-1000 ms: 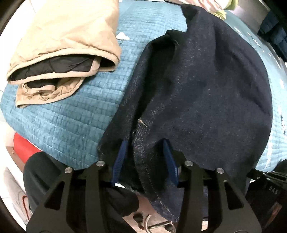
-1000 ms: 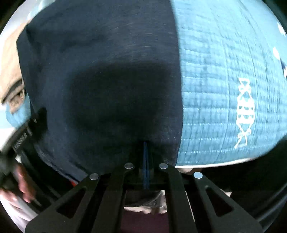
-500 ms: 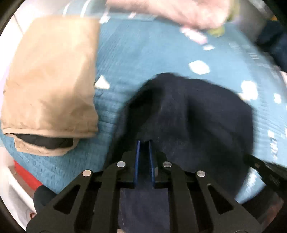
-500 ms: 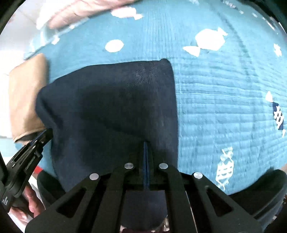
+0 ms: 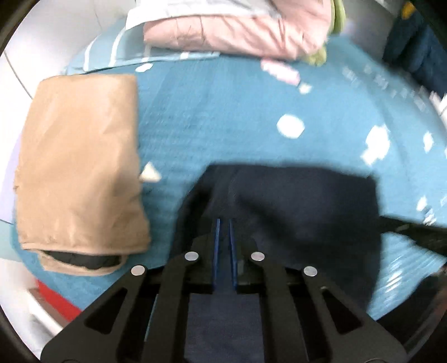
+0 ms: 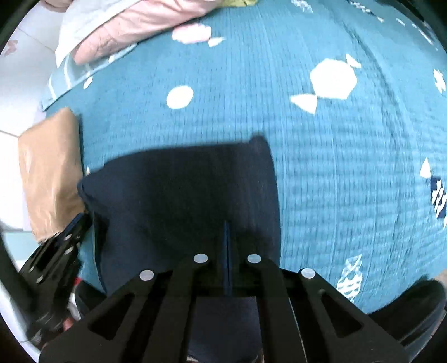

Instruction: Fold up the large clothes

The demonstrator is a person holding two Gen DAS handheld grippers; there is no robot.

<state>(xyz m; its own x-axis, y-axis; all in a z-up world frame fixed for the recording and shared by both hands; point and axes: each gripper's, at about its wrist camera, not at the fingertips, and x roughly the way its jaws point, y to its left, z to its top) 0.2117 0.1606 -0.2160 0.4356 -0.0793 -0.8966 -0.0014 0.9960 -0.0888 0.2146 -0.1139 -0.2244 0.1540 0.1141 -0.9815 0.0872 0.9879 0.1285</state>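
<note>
A dark navy denim garment [image 5: 301,212] lies folded on the teal bedspread [image 5: 223,117], hanging over its near edge. My left gripper [image 5: 223,223] is shut on the garment's near left edge; cloth passes between its blue pads. My right gripper [image 6: 226,226] is shut on the near right edge of the garment [image 6: 184,195]. The left gripper also shows at the lower left of the right wrist view [image 6: 56,251]. The right gripper's arm shows at the right of the left wrist view [image 5: 419,231]. Both views are blurred.
A folded tan jacket [image 5: 81,167] with black lining lies left of the denim, also in the right wrist view [image 6: 50,173]. Pink bedding [image 5: 237,25] is piled at the far side. The bedspread [image 6: 321,139] has white patterns. A red object [image 5: 56,296] sits below the bed edge.
My left gripper shut on the denim edge. Both grippers lifted the near edge and pulled back, so the garment looks shorter and more bedspread shows beyond it.
</note>
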